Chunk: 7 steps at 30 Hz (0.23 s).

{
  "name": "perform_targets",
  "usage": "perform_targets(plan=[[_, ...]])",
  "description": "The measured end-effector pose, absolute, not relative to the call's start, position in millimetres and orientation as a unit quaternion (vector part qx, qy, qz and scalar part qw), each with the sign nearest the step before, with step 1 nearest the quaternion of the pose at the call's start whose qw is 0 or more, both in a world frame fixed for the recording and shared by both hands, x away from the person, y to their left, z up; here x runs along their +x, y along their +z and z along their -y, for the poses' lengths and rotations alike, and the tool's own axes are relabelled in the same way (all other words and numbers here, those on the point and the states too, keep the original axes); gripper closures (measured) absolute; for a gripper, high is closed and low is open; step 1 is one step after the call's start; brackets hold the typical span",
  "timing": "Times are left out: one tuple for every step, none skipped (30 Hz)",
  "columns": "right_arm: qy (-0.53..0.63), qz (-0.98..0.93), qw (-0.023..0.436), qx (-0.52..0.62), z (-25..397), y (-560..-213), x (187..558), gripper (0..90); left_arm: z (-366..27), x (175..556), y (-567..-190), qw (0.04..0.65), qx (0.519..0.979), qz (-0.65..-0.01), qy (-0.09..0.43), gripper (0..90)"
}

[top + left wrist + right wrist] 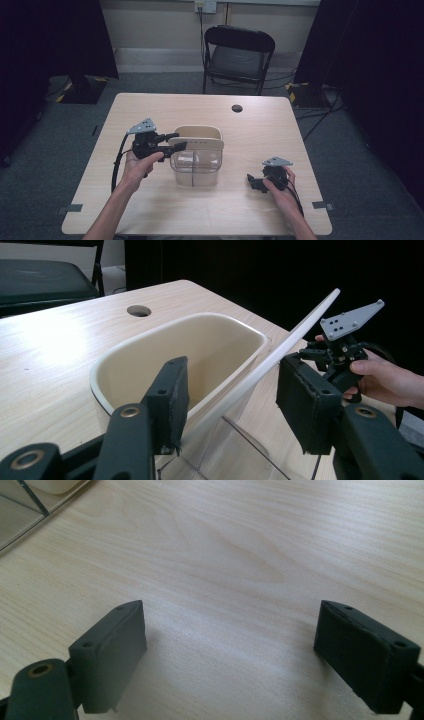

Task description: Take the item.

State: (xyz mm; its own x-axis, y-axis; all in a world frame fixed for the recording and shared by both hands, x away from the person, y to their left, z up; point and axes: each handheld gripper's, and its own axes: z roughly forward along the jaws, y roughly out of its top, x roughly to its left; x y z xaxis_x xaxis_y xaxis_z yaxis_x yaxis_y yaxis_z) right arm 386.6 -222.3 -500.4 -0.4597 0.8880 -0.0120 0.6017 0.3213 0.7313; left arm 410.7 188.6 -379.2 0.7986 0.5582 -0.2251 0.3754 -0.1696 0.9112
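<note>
A clear plastic container [196, 169] with an inner divider stands mid-table, and an open cream tub [197, 131] sits at its far side. A thin cream lid [200, 144] lies across the clear container's top. In the left gripper view this lid [280, 350] is tilted and runs edge-on between the jaws. My left gripper [176, 140] [235, 405] is open at the lid's left end, with both jaws wide of it. My right gripper [254, 181] [230, 655] is open, low over bare table right of the container, and holds nothing.
A round cable hole [237, 108] is near the table's far edge. A black folding chair [239, 55] stands beyond the table. The clear container's corner [20, 515] shows at the upper left of the right gripper view. Bare wood lies on both sides of the container.
</note>
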Motion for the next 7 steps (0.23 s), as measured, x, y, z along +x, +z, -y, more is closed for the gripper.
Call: perform_targets(plan=[[0.338,-0.785,0.211,0.475,222.2,-500.4,386.5,12.6,-188.4,410.6,-379.2,0.567,0.760,-0.308,0.080,46.9],[0.338,-0.785,0.211,0.475,222.2,-500.4,386.5,12.7,-188.4,410.7,-379.3,0.568,0.759,-0.307,0.080,46.8],[0.338,-0.785,0.211,0.475,222.2,-500.4,386.5,12.7,-188.3,410.7,-379.4,0.568,0.759,-0.308,0.080,46.9],[0.338,-0.785,0.211,0.475,222.3,-500.4,386.5,12.7,-188.3,410.8,-379.4,0.568,0.759,-0.308,0.080,46.8],[0.338,-0.785,0.211,0.475,222.2,-500.4,386.5,12.7,-188.4,410.7,-379.3,0.568,0.759,-0.308,0.080,46.8],[0.338,-0.785,0.211,0.475,222.2,-500.3,386.5,12.7,-188.3,410.7,-379.3,0.568,0.759,-0.307,0.080,46.8],[0.338,-0.785,0.211,0.475,222.3,-500.4,386.6,12.7,-188.4,410.7,-379.2,0.568,0.760,-0.307,0.079,46.7]])
